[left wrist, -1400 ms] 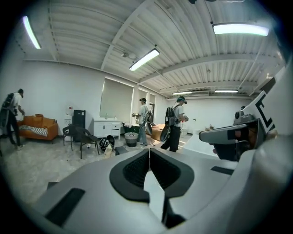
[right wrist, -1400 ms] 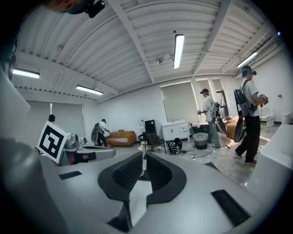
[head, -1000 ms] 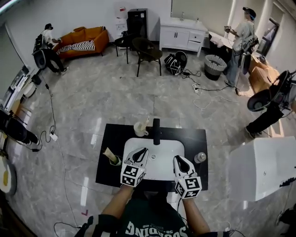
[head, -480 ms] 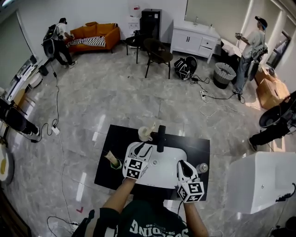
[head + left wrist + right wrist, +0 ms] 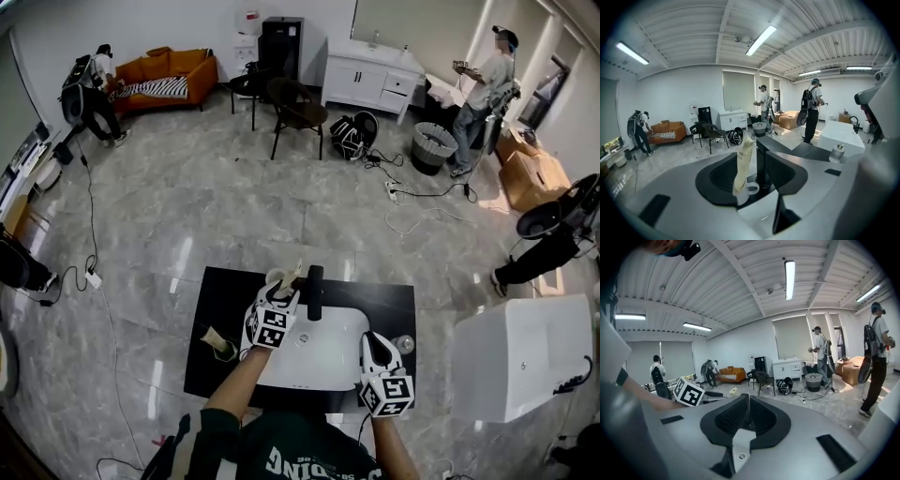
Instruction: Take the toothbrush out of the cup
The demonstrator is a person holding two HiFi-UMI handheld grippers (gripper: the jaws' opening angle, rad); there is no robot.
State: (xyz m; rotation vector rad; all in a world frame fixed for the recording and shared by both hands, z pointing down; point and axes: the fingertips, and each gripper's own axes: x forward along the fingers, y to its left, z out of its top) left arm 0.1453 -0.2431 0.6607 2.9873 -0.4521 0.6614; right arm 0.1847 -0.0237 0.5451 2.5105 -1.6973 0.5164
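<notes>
**Left gripper spread at the cup, toothbrush not yet gripped**

The toothbrush stands tilted in the white cup, dead ahead of the left gripper and in the gap between its jaws. The pads are well clear of it on both sides, with no contact. The black faucet rises just beyond the cup, a little towards the right jaw.

What changed: a second ago the left gripper sat pinched over the near side of the sink. It has since travelled forward to the back of the counter, and its jaws have just been opening, so they now stand wide around the brush. My read is that the reach is done and the pinch on the brush comes next, then a lift up out of the cup.

The right gripper has barely shifted. It hangs over the near edge of the sink with its jaws clenched together on nothing, and only the drain shows below them.

Hard to make out: the brush shows only as a cream sleeve, its print is unreadable, and no bristles are visible. The cup's base is cut off behind the left jaw. In the head view the left gripper covers most of the cup. A small holder to the left gripper's left and a bottle beside the right gripper are too small to identify further.
</notes>
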